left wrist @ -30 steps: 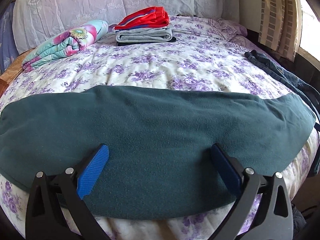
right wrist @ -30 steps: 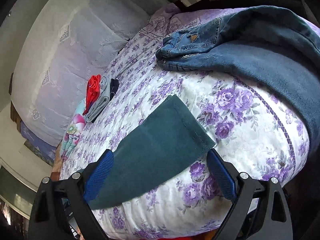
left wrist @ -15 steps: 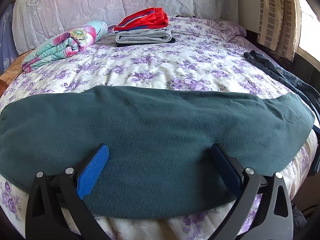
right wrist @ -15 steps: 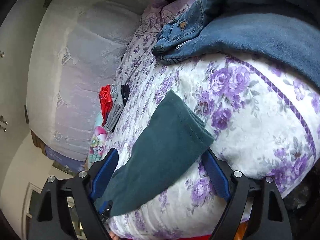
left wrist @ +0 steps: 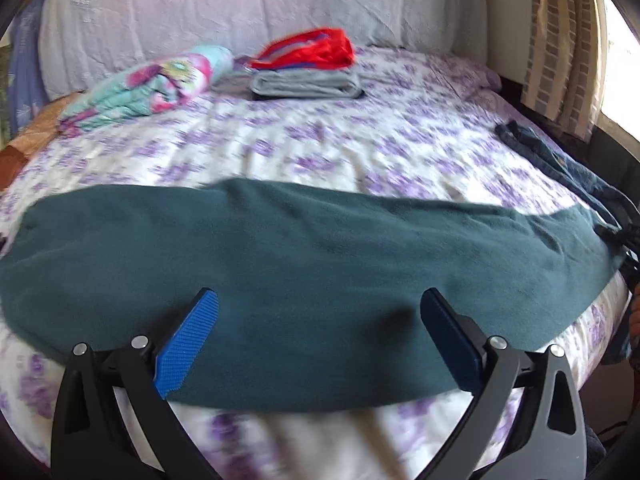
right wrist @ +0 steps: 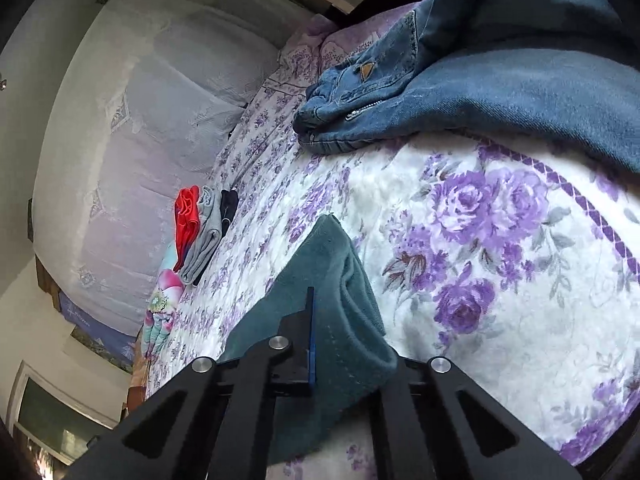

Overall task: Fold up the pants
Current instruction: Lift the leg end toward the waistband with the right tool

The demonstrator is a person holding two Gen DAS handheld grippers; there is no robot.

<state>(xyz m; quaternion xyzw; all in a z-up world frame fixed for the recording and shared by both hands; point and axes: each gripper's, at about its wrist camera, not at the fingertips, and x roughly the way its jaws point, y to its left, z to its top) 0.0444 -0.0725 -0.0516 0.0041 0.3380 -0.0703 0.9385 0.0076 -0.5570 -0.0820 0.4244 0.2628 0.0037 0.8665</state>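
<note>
Dark teal pants (left wrist: 320, 264) lie stretched sideways across the near edge of the bed with the floral quilt (left wrist: 360, 152). My left gripper (left wrist: 319, 298) hovers over their middle, open, its blue pads wide apart and nothing pressed between them. In the right wrist view, my right gripper (right wrist: 312, 300) is shut on the end of the teal pants (right wrist: 344, 276), and the cloth bunches up in a fold beside the closed jaws.
A stack of folded clothes with a red piece on top (left wrist: 308, 68) and a rolled floral blanket (left wrist: 160, 84) sit near the pillows. Blue jeans (right wrist: 480, 80) lie crumpled at the bed's right edge, under a curtain (left wrist: 560, 40).
My right gripper went from wide open around the pants' end to shut on it, and the cloth there has bunched up. The left gripper stays open and has shifted slightly.
</note>
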